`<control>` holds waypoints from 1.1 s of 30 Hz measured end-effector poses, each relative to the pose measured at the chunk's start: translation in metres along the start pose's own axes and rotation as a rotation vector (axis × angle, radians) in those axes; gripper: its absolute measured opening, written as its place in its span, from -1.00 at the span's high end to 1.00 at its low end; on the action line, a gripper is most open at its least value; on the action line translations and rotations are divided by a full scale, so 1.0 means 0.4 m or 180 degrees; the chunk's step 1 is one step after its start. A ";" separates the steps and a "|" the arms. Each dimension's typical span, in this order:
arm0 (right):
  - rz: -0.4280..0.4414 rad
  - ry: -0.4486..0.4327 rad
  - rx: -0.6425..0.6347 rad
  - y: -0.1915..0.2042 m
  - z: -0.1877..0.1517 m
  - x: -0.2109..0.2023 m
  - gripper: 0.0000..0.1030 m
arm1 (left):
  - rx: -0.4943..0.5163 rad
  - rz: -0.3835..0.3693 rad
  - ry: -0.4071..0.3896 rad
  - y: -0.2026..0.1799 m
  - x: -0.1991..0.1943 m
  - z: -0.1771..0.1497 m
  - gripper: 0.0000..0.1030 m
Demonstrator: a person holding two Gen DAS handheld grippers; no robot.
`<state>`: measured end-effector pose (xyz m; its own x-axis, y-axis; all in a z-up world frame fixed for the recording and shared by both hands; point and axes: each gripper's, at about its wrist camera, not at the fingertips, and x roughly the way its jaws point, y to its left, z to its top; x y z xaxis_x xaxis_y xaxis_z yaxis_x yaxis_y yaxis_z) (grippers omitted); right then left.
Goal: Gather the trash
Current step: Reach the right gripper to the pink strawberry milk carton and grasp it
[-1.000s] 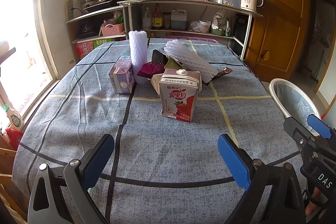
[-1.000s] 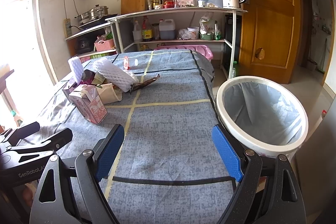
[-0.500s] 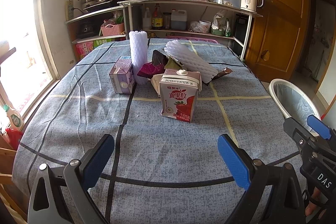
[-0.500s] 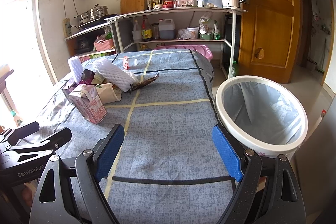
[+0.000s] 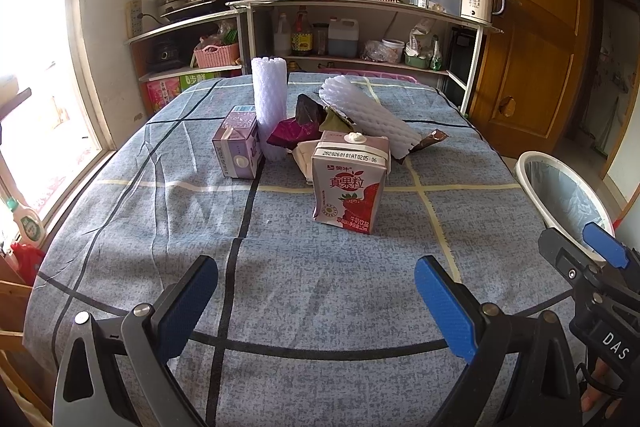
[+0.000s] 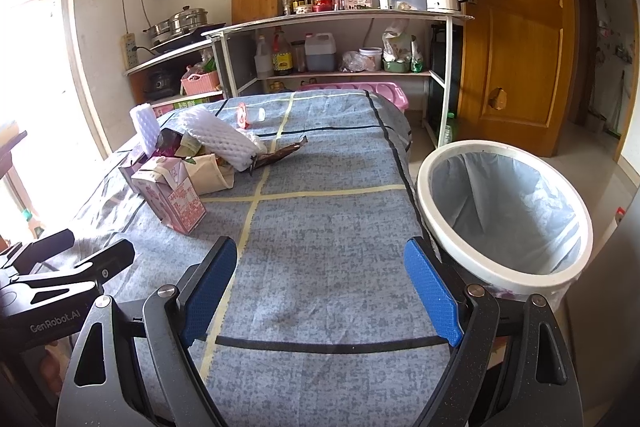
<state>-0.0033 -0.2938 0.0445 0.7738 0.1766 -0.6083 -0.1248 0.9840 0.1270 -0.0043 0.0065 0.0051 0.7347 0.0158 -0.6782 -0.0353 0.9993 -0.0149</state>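
Over at the left of the left wrist view, the purple carton (image 5: 236, 147) stands just beside the upright white foam sleeve (image 5: 269, 107), with dark wrappers (image 5: 298, 127) bunched behind. Centre frame, the strawberry milk carton (image 5: 348, 183) stands nearest, a second foam sleeve (image 5: 372, 119) lying tilted behind it. Low in the frame the left gripper (image 5: 316, 291) hovers over the blue tablecloth (image 5: 160, 227), fingers spread wide, nothing between them. At the right edge sits the lined trash bin (image 5: 560, 187), beside the table.

In the right wrist view, the pile sits at middle left, the right gripper (image 6: 320, 287) low centre, likewise spread and empty, the bin at right. My read: nothing is collected yet. Best start is the milk carton: straddle its flat sides squarely, close gently so it doesn't crumple or tip, then carry it right.
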 end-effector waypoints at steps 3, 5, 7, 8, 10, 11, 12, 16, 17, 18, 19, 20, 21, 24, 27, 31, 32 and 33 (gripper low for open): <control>0.0080 -0.0022 -0.0017 0.010 0.001 0.011 -0.67 | -0.0049 0.0008 0.0003 0.027 0.005 0.001 -0.94; 0.0151 0.0003 -0.0024 0.019 0.000 0.024 -0.67 | -0.0086 0.0000 0.0021 0.050 0.012 0.001 -0.94; 0.0226 0.0030 -0.0016 0.030 0.003 0.038 -0.67 | -0.0124 0.0006 0.0059 0.078 0.021 0.002 -0.94; 0.0251 0.0070 -0.0005 0.035 0.006 0.046 -0.67 | -0.0144 0.0017 0.0076 0.091 0.025 0.003 -0.94; 0.0383 0.0100 -0.0030 0.055 0.013 0.062 -0.67 | -0.0183 0.0035 0.0059 0.118 0.030 0.005 -0.94; 0.0441 0.0123 -0.0065 0.067 0.017 0.073 -0.67 | -0.0187 0.0050 0.0054 0.128 0.033 0.007 -0.94; 0.0494 0.0146 -0.0100 0.081 0.020 0.081 -0.67 | -0.0199 0.0066 0.0053 0.142 0.035 0.009 -0.94; 0.0792 0.0138 -0.0309 0.137 0.038 0.115 -0.63 | -0.0312 0.0028 0.0076 0.204 0.055 0.021 -0.94; 0.0836 0.0140 -0.0369 0.150 0.042 0.127 -0.61 | -0.0347 -0.0011 0.0079 0.219 0.060 0.024 -0.94; 0.0888 0.0161 -0.0428 0.164 0.048 0.140 -0.60 | -0.0379 -0.0027 0.0082 0.230 0.064 0.028 -0.94; 0.0921 0.0187 -0.0482 0.174 0.053 0.151 -0.59 | -0.0403 -0.0042 0.0076 0.243 0.068 0.032 -0.94; 0.0970 0.0206 -0.0568 0.190 0.058 0.163 -0.59 | -0.0421 -0.0065 0.0080 0.255 0.074 0.035 -0.94; 0.1005 0.0209 -0.0622 0.200 0.061 0.172 -0.59 | -0.0440 -0.0075 0.0101 0.264 0.080 0.038 -0.94; 0.1140 0.0189 -0.0694 0.230 0.076 0.193 -0.59 | -0.0451 -0.0064 0.0101 0.284 0.095 0.052 -0.94; 0.1198 0.0208 -0.0723 0.253 0.091 0.216 -0.59 | -0.0483 -0.0130 0.0112 0.295 0.110 0.064 -0.94; 0.1169 0.0258 -0.0782 0.275 0.101 0.241 -0.57 | -0.0515 -0.0145 0.0126 0.304 0.132 0.079 -0.94; 0.1170 0.0264 -0.0810 0.281 0.103 0.246 -0.45 | -0.0522 -0.0165 0.0133 0.305 0.138 0.082 -0.94; 0.1178 0.0279 -0.0823 0.282 0.103 0.249 -0.28 | -0.0531 -0.0180 0.0146 0.308 0.144 0.086 -0.94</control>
<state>0.0855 -0.1662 0.0305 0.5940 0.5075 -0.6241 -0.5423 0.8257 0.1553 0.0570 0.1315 -0.0106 0.7073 -0.0457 -0.7054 -0.1095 0.9788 -0.1732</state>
